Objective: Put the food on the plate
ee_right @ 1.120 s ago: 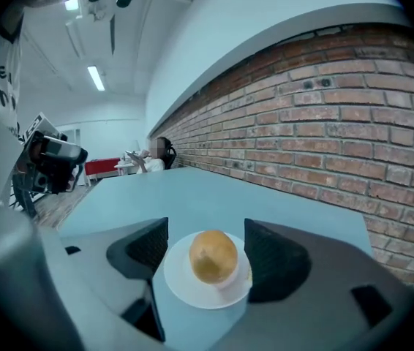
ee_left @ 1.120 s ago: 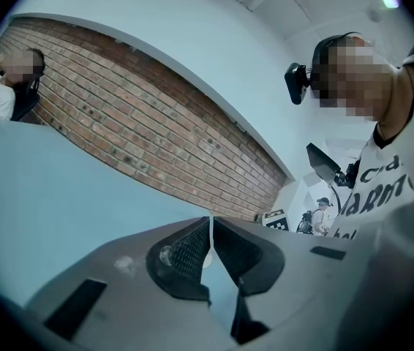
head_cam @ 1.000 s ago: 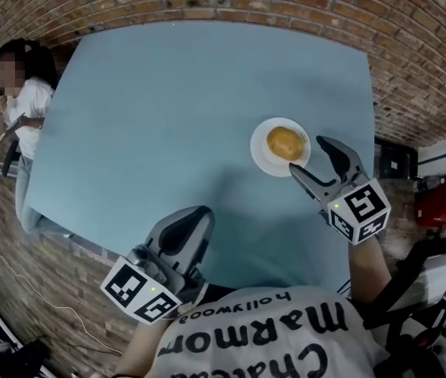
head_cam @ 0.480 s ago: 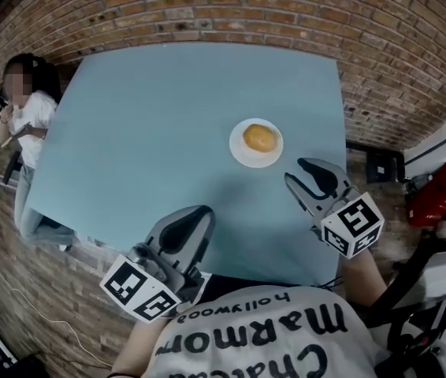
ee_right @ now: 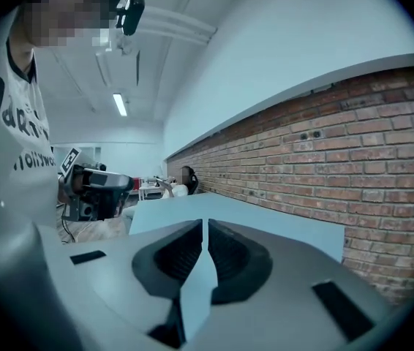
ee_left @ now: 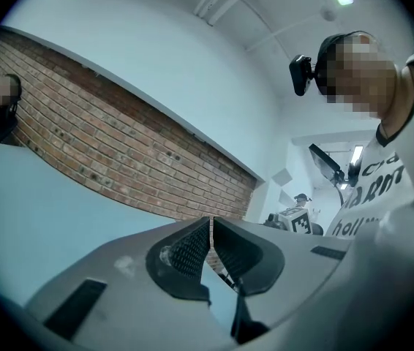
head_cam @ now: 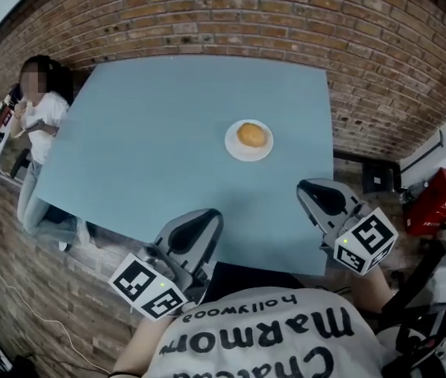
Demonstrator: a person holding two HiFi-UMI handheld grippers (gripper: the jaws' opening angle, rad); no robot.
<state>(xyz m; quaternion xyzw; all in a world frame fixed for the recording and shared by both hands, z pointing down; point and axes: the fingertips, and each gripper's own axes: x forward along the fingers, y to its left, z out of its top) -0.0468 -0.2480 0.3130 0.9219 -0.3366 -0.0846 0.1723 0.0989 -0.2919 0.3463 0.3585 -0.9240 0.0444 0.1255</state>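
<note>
Two closed, empty: left tongs [head_cam: 202,219], right tongs [head_cam: 314,190]. Round bun [head_cam: 252,135] centred on plate [head_cam: 233,150], mid-table [head_cam: 152,132].

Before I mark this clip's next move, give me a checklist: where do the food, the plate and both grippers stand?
1. Food on the plate: ok, it sits in the middle.
2. Plate fully on the table: ok, inside the edges.
3. Left gripper empty: ok, jaws together, nothing between them.
4. Right gripper empty: ok, jaws together, nothing between them.
5. Grippers apart from the plate: ok, both by the table's near edge.
6. More food to place: ok, none in view.
</note>
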